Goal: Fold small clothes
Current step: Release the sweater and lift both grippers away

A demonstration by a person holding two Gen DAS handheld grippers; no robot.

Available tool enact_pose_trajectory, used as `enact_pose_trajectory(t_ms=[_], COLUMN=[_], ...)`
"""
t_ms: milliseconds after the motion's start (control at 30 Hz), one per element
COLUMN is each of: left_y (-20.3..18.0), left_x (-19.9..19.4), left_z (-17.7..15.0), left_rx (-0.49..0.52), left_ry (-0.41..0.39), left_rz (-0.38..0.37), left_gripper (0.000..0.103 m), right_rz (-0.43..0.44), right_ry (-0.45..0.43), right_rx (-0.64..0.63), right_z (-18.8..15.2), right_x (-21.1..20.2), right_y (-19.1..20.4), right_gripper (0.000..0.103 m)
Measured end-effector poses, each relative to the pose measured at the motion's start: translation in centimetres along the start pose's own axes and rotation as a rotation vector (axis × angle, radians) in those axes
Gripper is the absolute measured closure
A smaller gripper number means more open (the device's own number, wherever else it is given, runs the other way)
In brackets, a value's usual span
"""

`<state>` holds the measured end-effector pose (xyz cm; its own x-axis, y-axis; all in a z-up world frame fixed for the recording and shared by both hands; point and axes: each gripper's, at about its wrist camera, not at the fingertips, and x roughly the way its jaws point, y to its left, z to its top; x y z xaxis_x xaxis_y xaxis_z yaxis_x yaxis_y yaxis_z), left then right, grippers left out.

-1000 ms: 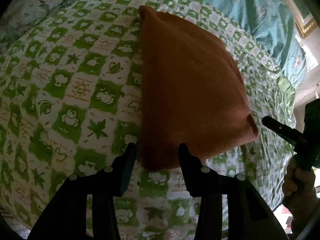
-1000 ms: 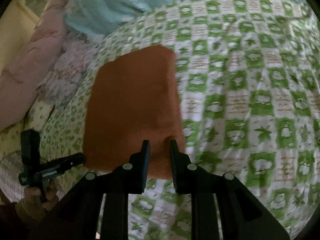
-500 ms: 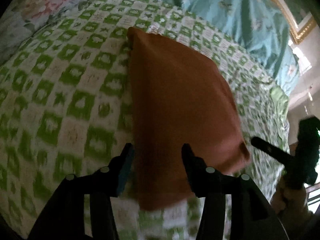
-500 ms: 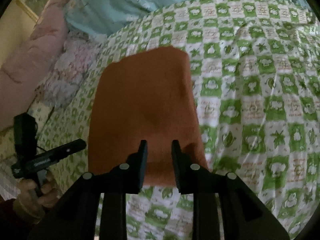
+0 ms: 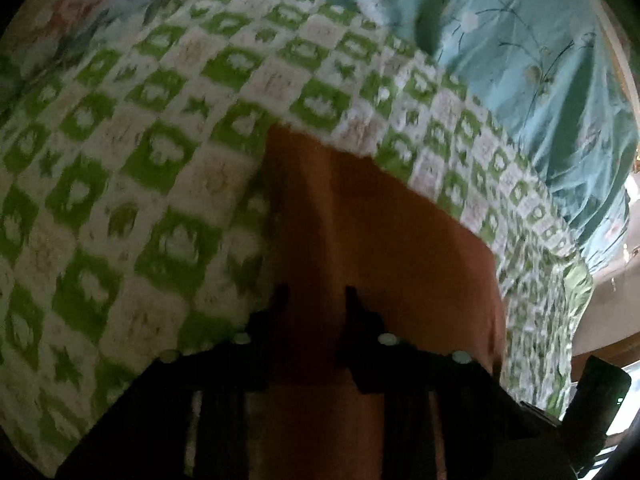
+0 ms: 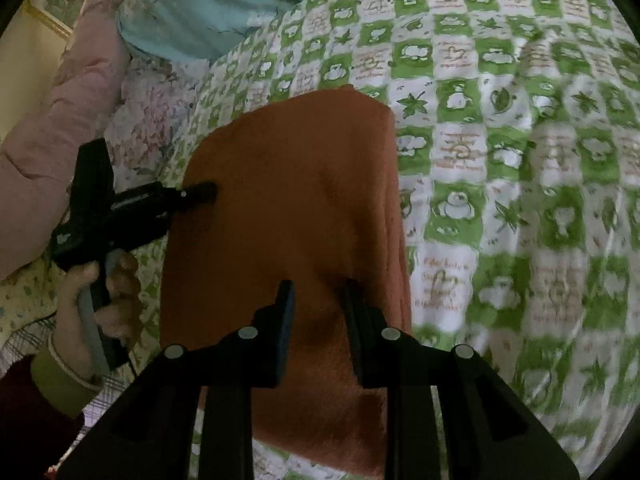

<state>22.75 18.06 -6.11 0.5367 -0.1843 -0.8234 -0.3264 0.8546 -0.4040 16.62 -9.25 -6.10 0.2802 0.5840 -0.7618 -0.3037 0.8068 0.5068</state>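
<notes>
A folded orange cloth (image 6: pixel 288 208) lies flat on the green-and-white checked bedspread (image 6: pixel 520 160). It also shows in the left wrist view (image 5: pixel 392 248), dark and blurred. My left gripper (image 5: pixel 314 296) is open, low over the cloth's left side, its fingers over the fabric. From the right wrist view its tip (image 6: pixel 200 194) rests at the cloth's left edge. My right gripper (image 6: pixel 318 286) is open, its fingers spread over the near part of the cloth, with nothing between them but the cloth's top face.
A turquoise quilt (image 5: pixel 520 60) lies bunched at the far side of the bed. A pink padded sleeve (image 6: pixel 60 140) and a floral sheet (image 6: pixel 148 120) are at the left. The bedspread's edge (image 5: pixel 568 320) drops off at the right.
Both grippers have moved forward and down over the cloth. The left one now reaches onto the cloth's left edge. The cloth itself lies as before.
</notes>
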Motion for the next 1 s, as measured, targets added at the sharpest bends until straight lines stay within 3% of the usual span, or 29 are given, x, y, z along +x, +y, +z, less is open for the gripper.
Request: enact_pose_trajectory(t_ms=[167,300,400,567,700,1000], left_y=[0.9,1.5,2.1,1.8,1.1,-1.4], left_x=[1.3,1.4,0.7,-2.0,-4.9,-8.9], left_z=[0.0,0.8,1.8,2.0,-0.8,-11.7], left_rx=[0.007,-0.013,-0.024,0.005,0.051,0.191], left_ry=[-0.012,-0.021,-0.039,-0.065,-0.055,0.026], left_rz=[0.027,0.052,0.101,0.178,0.151,0.079], left_gripper=[0.081,0.07,0.061,0.06,0.06,0.058], right_rz=[-0.003,0.026,0.009,-0.022,-0.044,-0.08], right_ry=[0.012,0.006,-0.001,-0.011,-0.039,-0.061], right_rx=[-0.035,-0.007,0.009,0.046,0.061,0.039], right_z=[0.4,0.5,0.3,-0.5,-1.6,-5.6], right_x=[1.3,1.7,1.1,-0.3,-2.3,-5.2], right_y=[-0.7,-1.6,-1.4,-1.2,-0.8,0.8], right_gripper=[0.077,0.077,0.077,0.077,0.077,0.076])
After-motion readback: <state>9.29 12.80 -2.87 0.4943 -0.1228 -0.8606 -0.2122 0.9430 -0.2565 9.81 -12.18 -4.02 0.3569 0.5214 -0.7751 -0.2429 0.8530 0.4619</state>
